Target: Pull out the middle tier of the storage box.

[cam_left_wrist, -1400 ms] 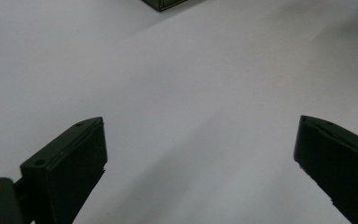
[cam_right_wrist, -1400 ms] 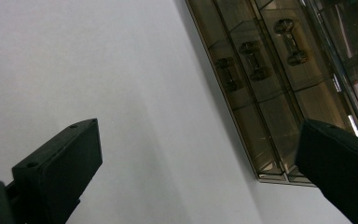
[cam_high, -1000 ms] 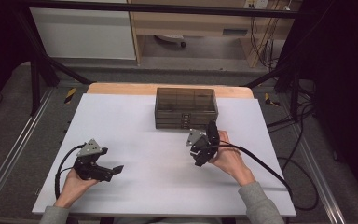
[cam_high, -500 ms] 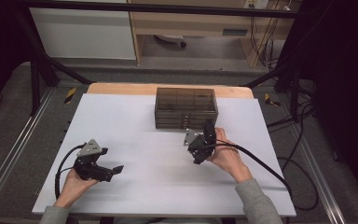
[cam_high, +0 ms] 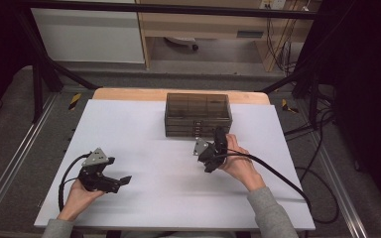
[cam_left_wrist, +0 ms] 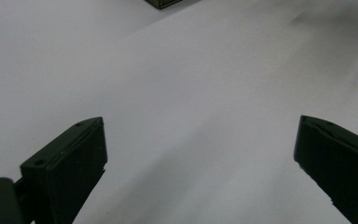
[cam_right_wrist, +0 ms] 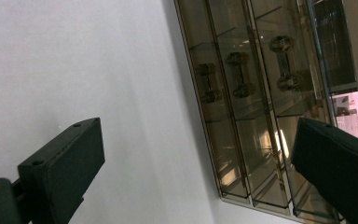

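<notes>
A smoky see-through drawer cabinet stands at the back middle of the white table. My right gripper is held on its side just in front of the cabinet's drawer fronts, jaws pointing at them. In the right gripper view the right gripper is open and holds nothing. The cabinet shows three stacked drawers there, each with a small handle. My left gripper rests low at the front left, pointing right. The left gripper is open over bare table, with a corner of the cabinet far ahead.
A wooden strip runs along the table's far edge behind the cabinet. Black cables trail from both grippers across the table. Metal frame rails flank the table on both sides.
The right gripper has moved forward, closer to the cabinet's front. The left gripper has stayed where it was.
</notes>
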